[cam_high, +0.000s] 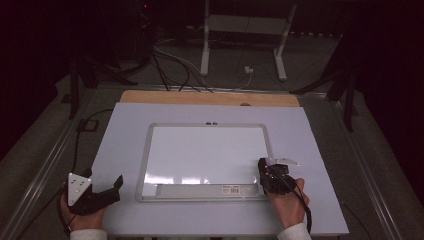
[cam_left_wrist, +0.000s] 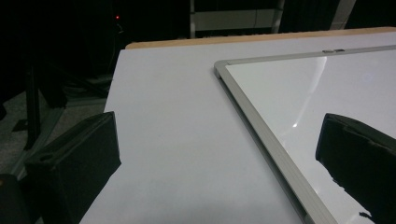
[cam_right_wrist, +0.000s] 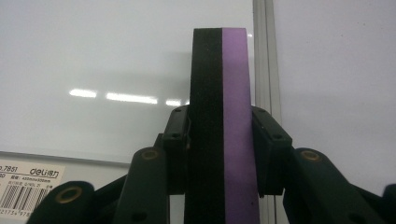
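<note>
The right tool (cam_right_wrist: 222, 154) is clamped on an eraser (cam_right_wrist: 223, 116), a flat block with 1 black felt side and 1 purple side, held on edge between the jaws. Its long axis runs straight out from the jaws, away from the hand. In the high view the right tool (cam_high: 272, 172) sits at the near right corner of the whiteboard (cam_high: 150, 150), so the eraser's far end points over the board's right frame rail (cam_right_wrist: 262, 56) toward the far side of the desk (cam_high: 310, 130). The white writing surface lies to the left of the eraser; the felt side faces that way. Any wipe would probably start by tipping the felt down and sweeping left across the board.

The left tool (cam_high: 107, 192) rests on the desk off the board's near left corner, its jaws spread wide with nothing between them. The right hand (cam_high: 290, 205) is nearer the board.
</note>
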